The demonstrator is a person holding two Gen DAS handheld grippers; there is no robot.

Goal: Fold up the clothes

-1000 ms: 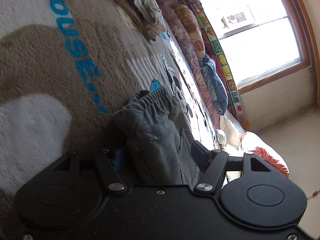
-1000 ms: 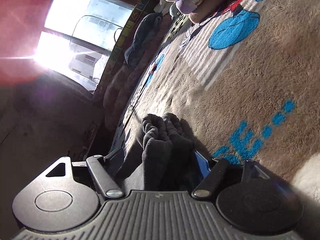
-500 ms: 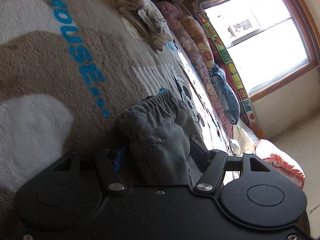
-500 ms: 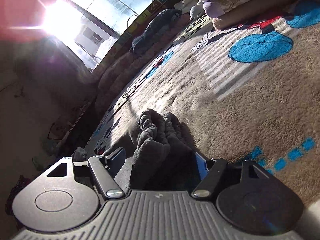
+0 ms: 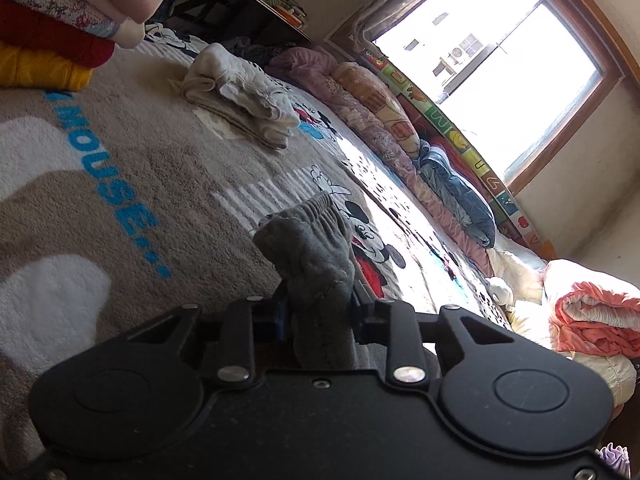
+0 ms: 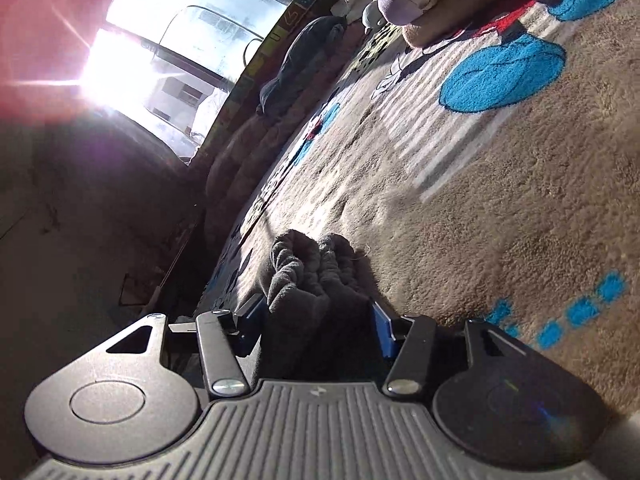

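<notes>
- The left gripper (image 5: 318, 304) is clamped on a bunched fold of the grey fleece garment with an elastic ribbed band (image 5: 310, 248); the cloth rises between both fingers toward 12 o'clock, its gathered band uppermost.
- The right gripper (image 6: 316, 316) pinches another bunch of the same dark grey cloth (image 6: 316, 280), two rolled folds standing side by side between its blue-padded fingers (image 6: 382, 330).
- In both views the garment is held just above or against the beige plush blanket printed with blue letters and cartoon mice (image 5: 120, 184); whether it touches the pile cannot be told.
- In the left view, blue lettering runs from 9 toward 7 o'clock of the cloth, and a cartoon mouse print lies just beside it at 3 o'clock.
- Farther off at 11 o'clock sits a folded stack of cream-white quilted clothes (image 5: 240, 96) on the blanket.
- At the far 10 o'clock corner lies a pile of folded yellow, red and pink blankets (image 5: 60, 32).
- Toward 1 o'clock a row of rolled floral quilts and a blue padded jacket (image 5: 452, 188) lines the blanket's edge beneath a bright wood-framed window (image 5: 500, 64).
- At 3 o'clock rests a coral-and-white rolled quilt (image 5: 592, 312).
- In the right view, a blue oval print (image 6: 500, 76) lies at 1 o'clock, the sunlit window at 10 o'clock.
</notes>
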